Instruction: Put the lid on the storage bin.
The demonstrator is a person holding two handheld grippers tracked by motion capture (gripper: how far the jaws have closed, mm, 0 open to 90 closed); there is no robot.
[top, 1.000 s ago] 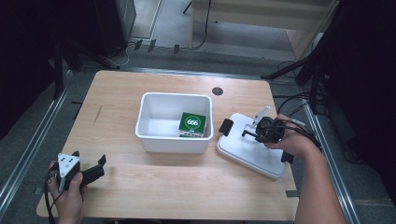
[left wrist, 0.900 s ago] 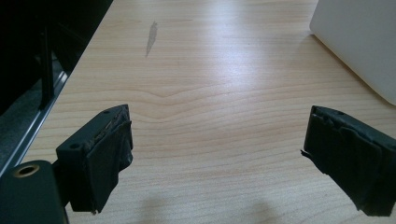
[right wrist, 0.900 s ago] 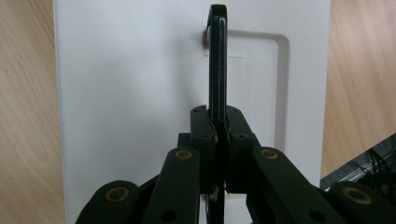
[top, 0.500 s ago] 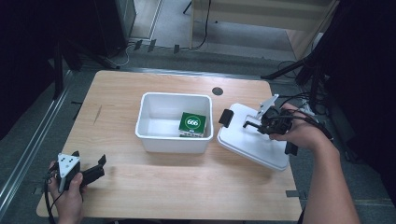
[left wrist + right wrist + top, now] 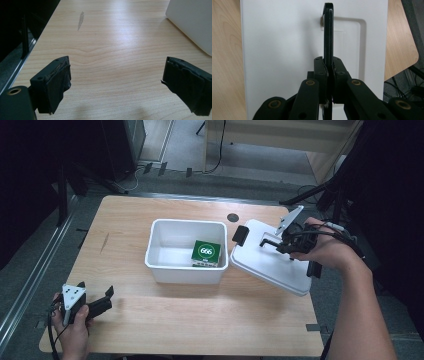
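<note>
A white rectangular plastic lid [image 5: 272, 261] is off the table on its right side, tilted with its near left edge close beside the open white plastic bin [image 5: 186, 251], lifted by the right gripper [image 5: 263, 241], whose jaws are clenched on the thin black handle [image 5: 328, 32] standing up from the lid's top. A second earlier the same lid lay flat on the light wooden table [image 5: 190, 320] to the right of the bin, with the gripper already low over it; half a second earlier its far edge had begun to rise. Now the person's right hand [image 5: 325, 251] carries it higher and nearer the bin, the black clip [image 5: 240, 234] at the lid's far left corner hanging over the gap between lid and bin. Inside the bin, a small green carton with a white round label [image 5: 206, 253] sits against the near right wall, where it was in both earlier pictures. The left gripper [image 5: 106, 298] rests at the near left corner of the table, jaws spread wide with bare wood between them, its place unchanged across the three high views. The lift suggests the lid is on its way to cover the bin; the work ahead appears to be swinging it left, levelling it over the rim and setting it down squarely, with the carton low enough inside not to interfere.
</note>
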